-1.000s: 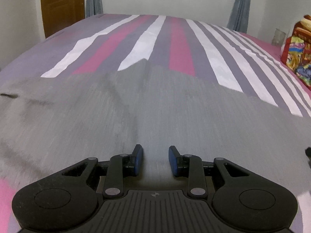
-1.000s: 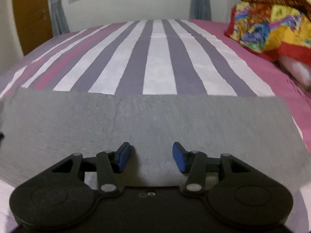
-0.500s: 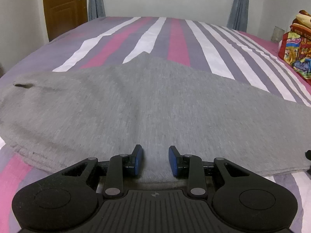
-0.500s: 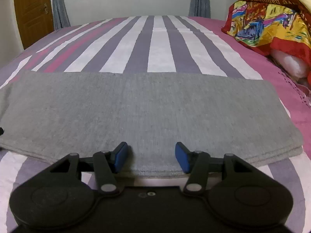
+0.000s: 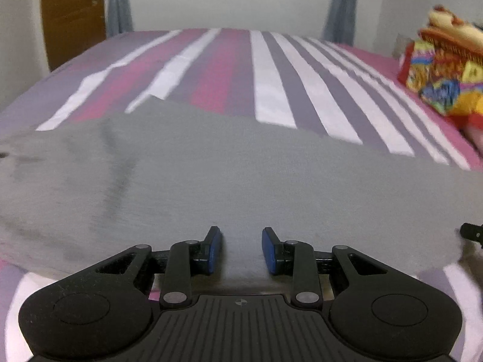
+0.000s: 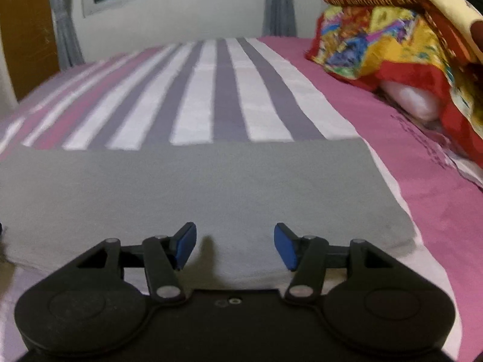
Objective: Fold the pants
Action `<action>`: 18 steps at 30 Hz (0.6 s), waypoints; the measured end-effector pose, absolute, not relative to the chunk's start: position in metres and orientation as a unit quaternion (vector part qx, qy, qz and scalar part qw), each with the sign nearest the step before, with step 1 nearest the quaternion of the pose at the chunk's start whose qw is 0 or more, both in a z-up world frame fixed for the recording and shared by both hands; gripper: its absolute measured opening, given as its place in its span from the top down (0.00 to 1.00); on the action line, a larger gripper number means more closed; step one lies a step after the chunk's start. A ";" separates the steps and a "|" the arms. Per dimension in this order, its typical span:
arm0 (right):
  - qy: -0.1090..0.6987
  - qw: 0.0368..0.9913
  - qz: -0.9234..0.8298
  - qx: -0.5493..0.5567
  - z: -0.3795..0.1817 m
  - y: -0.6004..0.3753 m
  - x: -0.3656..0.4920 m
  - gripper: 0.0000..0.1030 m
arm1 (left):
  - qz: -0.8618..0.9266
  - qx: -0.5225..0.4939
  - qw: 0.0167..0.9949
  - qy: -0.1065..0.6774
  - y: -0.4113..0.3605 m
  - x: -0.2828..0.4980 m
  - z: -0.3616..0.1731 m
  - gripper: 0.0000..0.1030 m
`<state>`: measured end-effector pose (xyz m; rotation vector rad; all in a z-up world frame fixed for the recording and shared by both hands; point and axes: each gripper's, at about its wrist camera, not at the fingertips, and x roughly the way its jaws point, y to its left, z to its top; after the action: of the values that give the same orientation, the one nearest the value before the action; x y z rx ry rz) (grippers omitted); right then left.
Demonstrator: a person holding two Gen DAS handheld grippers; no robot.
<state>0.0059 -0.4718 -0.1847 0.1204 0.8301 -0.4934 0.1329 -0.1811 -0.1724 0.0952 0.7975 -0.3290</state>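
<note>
Both tongs are apart with nothing between them: the left tongs (image 5: 241, 249) a little, the right tongs (image 6: 235, 246) wider than a second ago. The grey pants (image 5: 241, 181) lie flat and folded on the bed (image 5: 271, 75), let go, so this fold looks done. No boxes or baskets show.

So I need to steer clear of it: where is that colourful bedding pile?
The colourful bedding pile sits at the right edge of the striped bed in both wrist views, on its pink border, beyond the right end of the grey pants.
</note>
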 end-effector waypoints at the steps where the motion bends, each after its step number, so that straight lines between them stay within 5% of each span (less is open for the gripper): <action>1: 0.403 0.882 -0.240 0.055 -0.190 -0.477 0.002 0.45 | -0.157 0.059 0.907 0.385 -0.185 0.132 -0.178 0.70; 12: 0.391 0.884 -0.248 0.070 -0.191 -0.501 -0.022 0.45 | -0.174 0.077 0.908 0.373 -0.180 0.124 -0.183 0.68; 18: 0.357 0.868 -0.282 0.201 -0.168 -0.533 -0.067 0.45 | -0.171 0.075 0.910 0.370 -0.182 0.124 -0.184 0.68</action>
<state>-0.0668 -0.5328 -0.1683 0.4208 0.7463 -0.5893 0.1245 -0.1818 -0.1844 0.1542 0.7632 -0.3527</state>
